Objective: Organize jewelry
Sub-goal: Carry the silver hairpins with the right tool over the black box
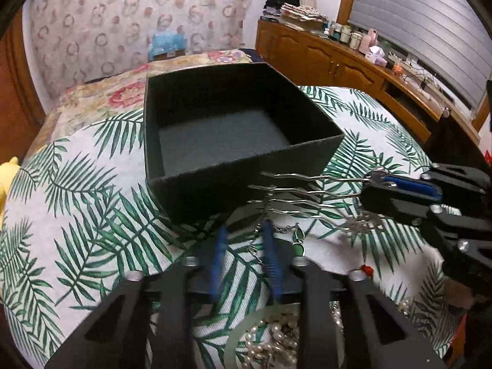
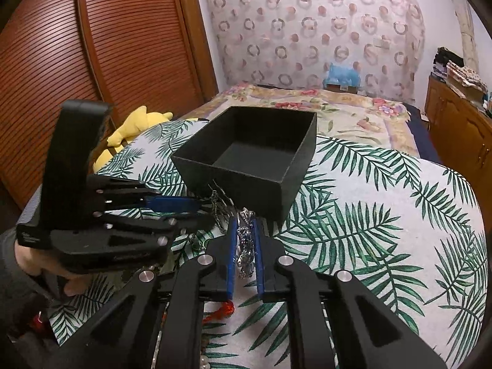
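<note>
An open, empty black box [image 1: 221,129] sits on the palm-leaf cloth; it also shows in the right wrist view [image 2: 255,156]. My right gripper [image 2: 245,230] is shut on a silver hair comb [image 2: 245,252] by its ornate head; in the left wrist view the comb's prongs [image 1: 301,196] point left in front of the box's near wall. My left gripper [image 1: 244,236] is open just below the prongs, with a chain and green pendant [image 1: 298,243] hanging by its right finger. A pile of pearl beads [image 1: 273,338] lies under the left gripper.
A red bead piece [image 2: 223,310] lies on the cloth under my right gripper. A yellow plush toy [image 2: 135,132] lies at the left edge of the cloth. A wooden sideboard [image 1: 353,64] with clutter runs along the right. A floral bedspread [image 2: 338,101] lies behind the box.
</note>
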Demonstrator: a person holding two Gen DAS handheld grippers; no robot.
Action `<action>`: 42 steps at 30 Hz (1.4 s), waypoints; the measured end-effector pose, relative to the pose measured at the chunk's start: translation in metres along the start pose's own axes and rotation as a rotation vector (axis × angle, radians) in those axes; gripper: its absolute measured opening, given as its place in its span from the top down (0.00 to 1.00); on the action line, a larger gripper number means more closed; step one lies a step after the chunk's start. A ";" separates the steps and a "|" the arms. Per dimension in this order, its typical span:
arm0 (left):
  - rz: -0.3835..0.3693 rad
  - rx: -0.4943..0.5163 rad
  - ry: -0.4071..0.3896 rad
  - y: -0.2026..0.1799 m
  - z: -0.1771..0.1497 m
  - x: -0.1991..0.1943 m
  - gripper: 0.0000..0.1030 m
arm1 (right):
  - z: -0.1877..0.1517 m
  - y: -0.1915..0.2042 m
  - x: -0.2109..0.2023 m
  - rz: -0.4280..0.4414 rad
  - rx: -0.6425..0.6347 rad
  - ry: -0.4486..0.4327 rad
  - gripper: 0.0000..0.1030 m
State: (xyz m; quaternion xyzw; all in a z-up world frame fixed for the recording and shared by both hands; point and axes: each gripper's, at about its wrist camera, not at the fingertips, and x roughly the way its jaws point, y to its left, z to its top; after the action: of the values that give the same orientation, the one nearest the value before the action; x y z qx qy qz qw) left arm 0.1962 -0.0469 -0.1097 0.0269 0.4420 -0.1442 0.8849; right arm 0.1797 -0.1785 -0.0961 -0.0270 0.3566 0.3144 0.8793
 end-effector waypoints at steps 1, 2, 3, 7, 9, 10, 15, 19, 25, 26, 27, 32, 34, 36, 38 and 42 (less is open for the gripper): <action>0.003 0.004 0.000 -0.001 0.000 0.000 0.97 | -0.001 -0.002 -0.003 0.003 0.003 -0.004 0.89; -0.002 0.001 -0.003 0.000 -0.002 0.000 0.97 | -0.001 -0.002 -0.004 0.006 0.005 -0.007 0.89; -0.009 -0.002 -0.006 0.002 -0.003 -0.002 0.97 | -0.002 -0.004 -0.007 0.009 0.007 -0.009 0.89; -0.016 -0.005 -0.022 0.004 -0.007 -0.011 0.97 | -0.002 -0.006 -0.011 0.009 0.008 -0.013 0.89; -0.014 -0.004 -0.045 0.003 -0.007 -0.020 0.98 | -0.004 -0.006 -0.014 0.003 0.002 -0.007 0.89; -0.017 -0.005 -0.064 0.003 -0.007 -0.029 0.98 | -0.006 -0.005 -0.016 -0.002 -0.005 -0.001 0.89; 0.006 -0.015 -0.147 0.008 0.000 -0.066 0.97 | -0.012 0.003 -0.023 -0.002 -0.044 0.019 0.89; 0.012 -0.019 -0.204 0.010 0.008 -0.089 0.97 | -0.015 0.009 -0.033 0.015 -0.058 0.005 0.89; 0.019 -0.009 -0.262 0.013 0.022 -0.114 0.97 | -0.002 0.011 -0.041 0.023 -0.060 -0.026 0.89; 0.018 -0.009 -0.268 0.014 0.024 -0.115 0.97 | 0.003 0.010 -0.040 0.025 -0.058 -0.032 0.89; 0.018 -0.010 -0.275 0.013 0.026 -0.115 0.97 | 0.009 0.008 -0.039 0.025 -0.058 -0.037 0.89; 0.024 -0.015 -0.310 0.021 0.039 -0.124 0.97 | 0.041 0.001 -0.027 0.026 -0.059 -0.065 0.89; 0.025 -0.018 -0.318 0.025 0.045 -0.125 0.97 | 0.051 -0.002 -0.023 0.032 -0.055 -0.073 0.89; 0.029 -0.016 -0.321 0.028 0.050 -0.126 0.97 | 0.062 -0.006 -0.015 0.046 -0.048 -0.070 0.89; 0.032 -0.014 -0.324 0.032 0.055 -0.125 0.97 | 0.071 -0.008 -0.002 0.057 -0.049 -0.056 0.89; 0.032 -0.013 -0.321 0.034 0.059 -0.123 0.97 | 0.080 -0.012 0.022 0.085 -0.046 -0.011 0.88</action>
State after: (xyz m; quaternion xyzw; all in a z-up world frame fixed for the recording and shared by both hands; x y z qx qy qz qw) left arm 0.1815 0.0041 0.0204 0.0048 0.2953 -0.1295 0.9466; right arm 0.2475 -0.1548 -0.0533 -0.0302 0.3455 0.3597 0.8662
